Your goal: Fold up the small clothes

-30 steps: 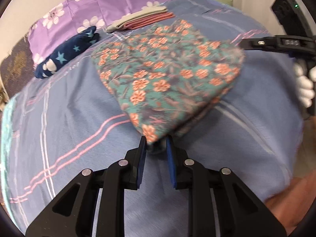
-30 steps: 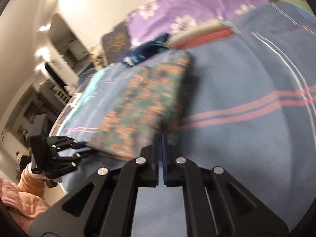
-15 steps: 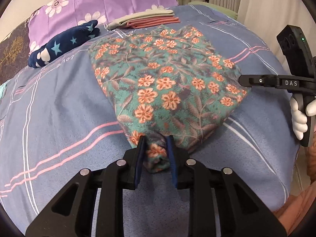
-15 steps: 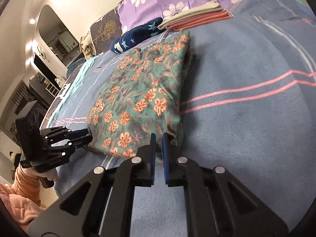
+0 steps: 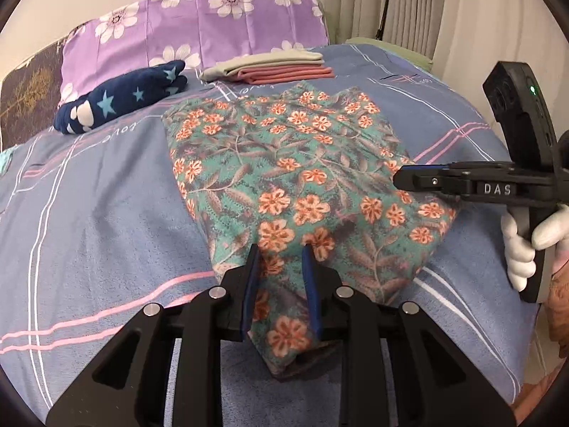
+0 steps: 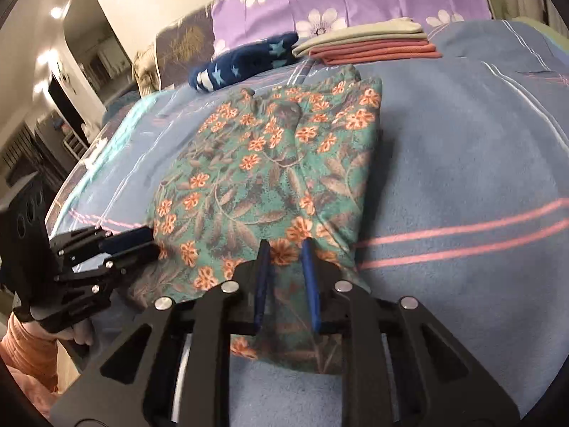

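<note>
The left gripper (image 5: 279, 259) and right gripper (image 6: 286, 254) have just been opening; each now stands loosely apart around a near corner of the soft, folded floral garment (image 5: 284, 163), lying flat on the blue striped bed (image 5: 89, 213). Beyond lie folded cloths (image 5: 270, 67).

soft indoor light, sharp centre, fisheye-bent edges, glaring lamps far left.

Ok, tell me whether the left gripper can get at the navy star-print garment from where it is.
Probably yes: the left gripper sits over the near corner of the floral cloth, jaws apart, and open blue bedspread leads to the navy star-print garment.
</note>
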